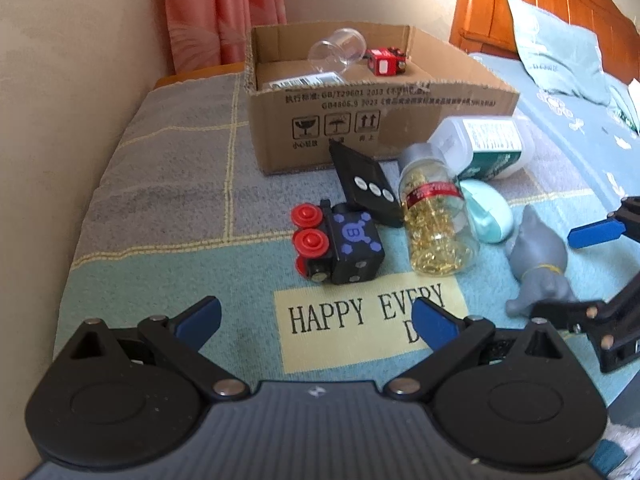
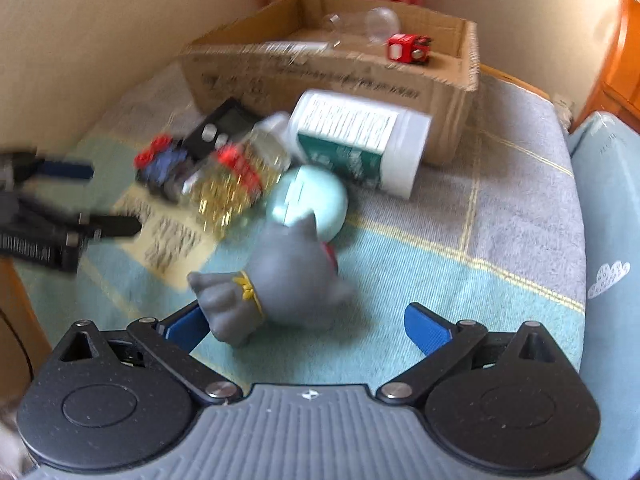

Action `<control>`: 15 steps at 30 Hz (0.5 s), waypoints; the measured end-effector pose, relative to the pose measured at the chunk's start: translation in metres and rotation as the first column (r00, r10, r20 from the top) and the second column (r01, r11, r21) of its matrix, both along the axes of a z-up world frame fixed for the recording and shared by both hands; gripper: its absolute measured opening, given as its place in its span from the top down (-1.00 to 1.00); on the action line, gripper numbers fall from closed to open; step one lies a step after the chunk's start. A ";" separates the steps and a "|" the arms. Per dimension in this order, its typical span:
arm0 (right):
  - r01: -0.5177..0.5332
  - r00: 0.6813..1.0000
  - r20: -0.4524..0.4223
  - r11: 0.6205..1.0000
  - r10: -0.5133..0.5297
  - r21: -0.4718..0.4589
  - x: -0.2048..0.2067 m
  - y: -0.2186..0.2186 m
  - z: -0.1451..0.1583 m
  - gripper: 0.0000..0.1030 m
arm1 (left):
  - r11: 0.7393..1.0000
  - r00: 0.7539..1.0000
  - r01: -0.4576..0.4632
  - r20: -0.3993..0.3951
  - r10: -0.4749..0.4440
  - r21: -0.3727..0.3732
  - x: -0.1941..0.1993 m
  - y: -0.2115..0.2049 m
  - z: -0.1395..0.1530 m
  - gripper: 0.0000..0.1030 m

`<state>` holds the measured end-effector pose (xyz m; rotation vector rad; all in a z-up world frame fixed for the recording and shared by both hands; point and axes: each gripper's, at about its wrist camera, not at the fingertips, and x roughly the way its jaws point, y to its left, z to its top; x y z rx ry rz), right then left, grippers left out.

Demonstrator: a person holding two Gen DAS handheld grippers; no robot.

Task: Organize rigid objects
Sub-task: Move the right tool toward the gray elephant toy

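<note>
Right tongs [image 2: 308, 328] spread around grey cat figurine [image 2: 276, 280]; left tongs [image 1: 316, 316] apart, empty.
Figurine lies on its side between the right blades, likely for gripping; black toy cube [image 1: 344, 248] sits ahead of the left tongs, cardboard box [image 1: 360, 120] beyond as the probable destination.

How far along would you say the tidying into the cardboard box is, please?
Early. Done: the cardboard box holds a clear jar and a red cube toy. In hand: nothing gripped; the open right tongs straddle the grey cat figure. Left: black cube toy, gold bottle, remote, white bottle, mint case.
</note>
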<state>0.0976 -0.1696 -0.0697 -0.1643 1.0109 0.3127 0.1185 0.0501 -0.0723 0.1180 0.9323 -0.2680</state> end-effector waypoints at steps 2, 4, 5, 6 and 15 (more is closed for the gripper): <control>-0.023 1.000 0.008 0.999 0.023 -0.046 -0.003 0.002 -0.006 -1.00 | 1.000 1.000 0.003 -0.004 -0.003 0.005 0.001 -0.001 -0.004 -0.96; -0.030 1.000 0.009 0.998 0.030 -0.055 -0.004 0.001 -0.011 -1.00 | 1.000 1.000 -0.003 -0.013 0.003 0.004 0.004 -0.002 -0.007 -0.96; -0.032 0.999 0.014 0.998 0.033 -0.055 -0.005 0.001 -0.011 -1.00 | 1.000 1.000 -0.004 -0.014 0.004 0.001 0.005 -0.002 -0.008 -0.96; -0.036 0.999 0.018 0.998 0.037 -0.056 -0.005 0.002 -0.012 -1.00 | 1.000 1.000 -0.004 -0.014 0.004 -0.004 0.007 -0.002 -0.010 -0.96; -0.076 0.996 0.053 0.996 0.078 -0.044 -0.005 0.003 -0.013 -1.00 | 1.000 0.999 -0.028 0.020 0.028 0.011 0.026 -0.005 -0.021 -0.96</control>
